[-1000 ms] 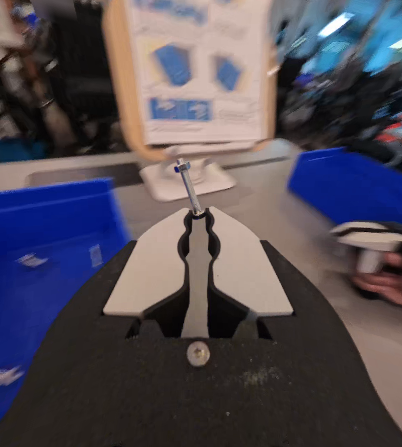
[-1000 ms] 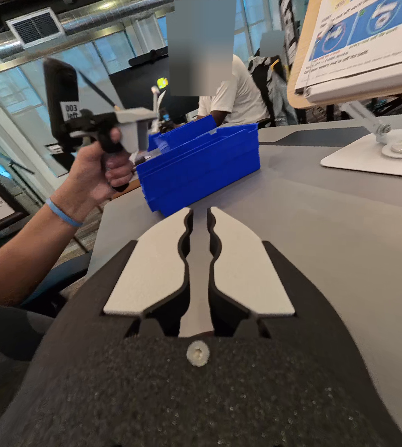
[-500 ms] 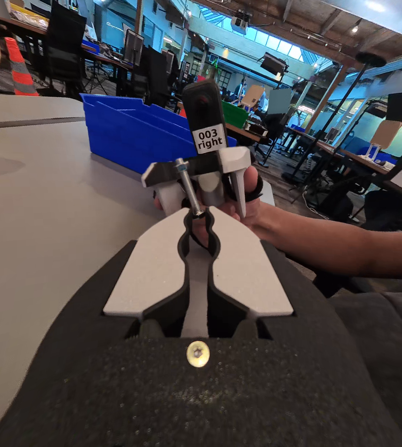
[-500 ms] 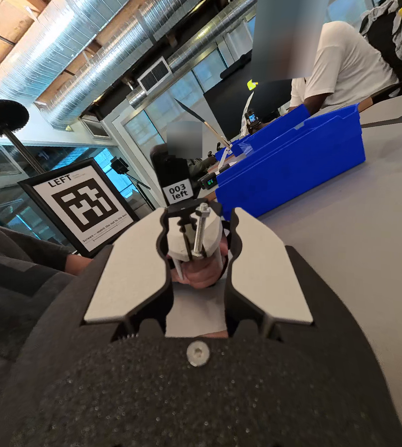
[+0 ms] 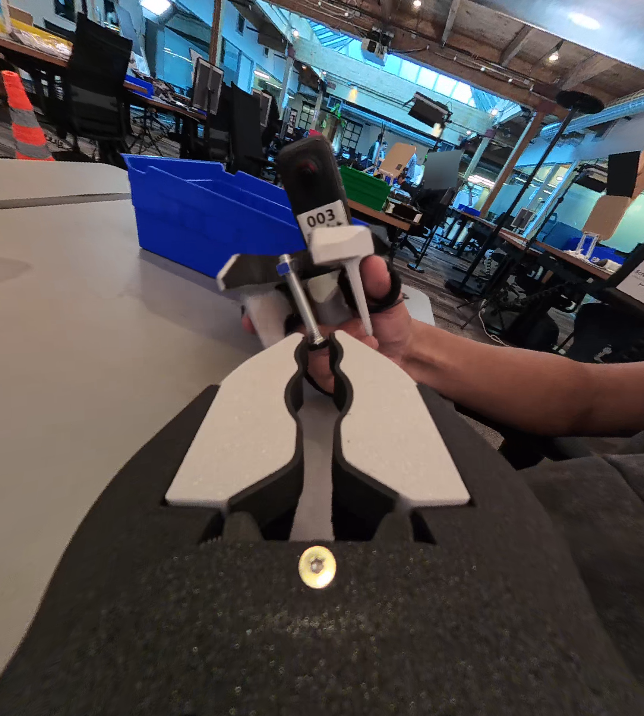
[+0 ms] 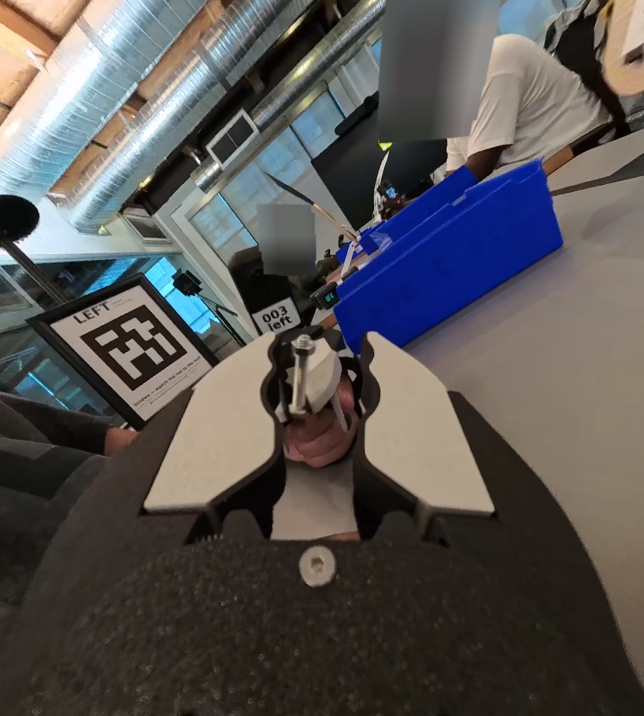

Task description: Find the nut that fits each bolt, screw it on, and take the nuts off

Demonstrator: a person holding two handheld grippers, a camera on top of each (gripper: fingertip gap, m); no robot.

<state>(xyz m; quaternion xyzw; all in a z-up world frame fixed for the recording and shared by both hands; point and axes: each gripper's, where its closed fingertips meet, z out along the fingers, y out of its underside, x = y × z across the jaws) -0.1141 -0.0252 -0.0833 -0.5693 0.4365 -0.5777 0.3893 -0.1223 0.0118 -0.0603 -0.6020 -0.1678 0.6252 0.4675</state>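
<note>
My left gripper (image 5: 317,341) has its white fingertips pinched on the lower end of the long silver threaded bolt (image 5: 300,303), which sticks up and leans a bit left — held by the tip, I judge, so the whole shank stays free for the other tool. At the far end of the bolt sits the small silver hex nut (image 6: 303,344), with a dab of blue on it in the left wrist view. My right gripper (image 6: 318,348) faces it head-on, jaws spread apart with nothing between the pads; in its own view the bolt and nut sit right in the gap between the white fingers (image 6: 231,403), not touching either that I can tell. I read this as lining up to clamp the nut and spin it — on or off, can't tell which. Both tools are held up off the grey tabletop (image 5: 61,329), probably so rotation is unobstructed. Past the right gripper sits a blue plastic bin (image 5: 204,217) on the table, and the right wrist view shows another blue plastic bin (image 6: 448,275) behind the left tool, well apart from the work — contents not visible.
</note>
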